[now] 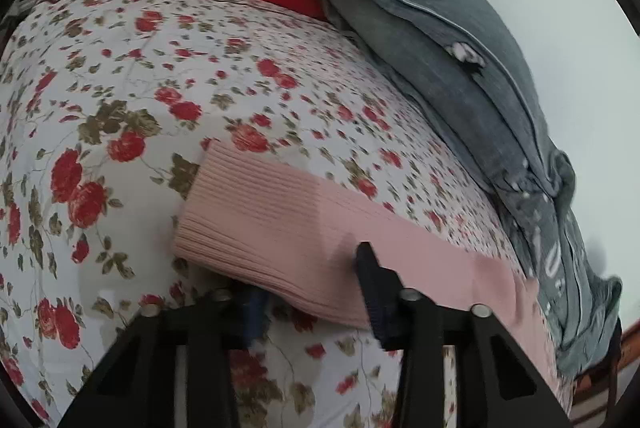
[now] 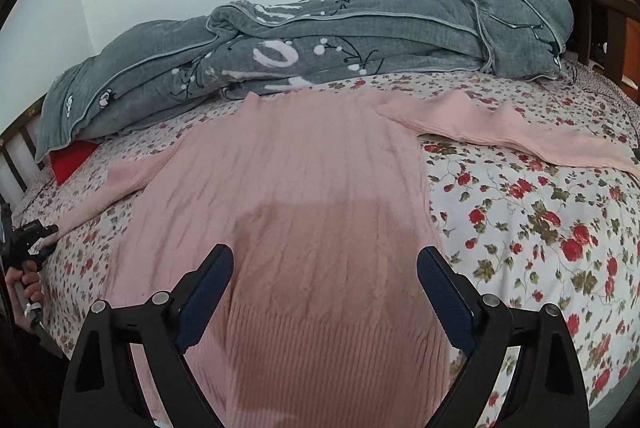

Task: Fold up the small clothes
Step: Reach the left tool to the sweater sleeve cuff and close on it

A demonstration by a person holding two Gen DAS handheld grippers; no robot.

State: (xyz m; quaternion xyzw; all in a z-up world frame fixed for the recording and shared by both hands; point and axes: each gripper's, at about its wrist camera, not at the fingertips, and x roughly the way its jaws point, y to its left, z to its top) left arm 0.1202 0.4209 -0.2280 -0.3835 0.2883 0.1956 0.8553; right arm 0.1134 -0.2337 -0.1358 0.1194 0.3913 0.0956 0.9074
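- Left gripper (image 1: 312, 292): fingers narrowed onto the ribbed cuff of the pink sweater (image 2: 288, 187). One finger (image 1: 370, 280) lies on top, the other is under the sleeve edge; whether the pads truly pinch, we cannot tell.
- Right gripper (image 2: 325, 292): fingers spread wide over the hem, nothing held.
- Sweater lies flat on the floral bedsheet (image 2: 540, 228), sleeves out, collar near the grey blanket (image 2: 320, 35).
- We judge the knit light, soft, limp and stretchy — it will sag and drag.
- Best holds: cuffs, shoulder seams, ribbed hem — not mid-panel.
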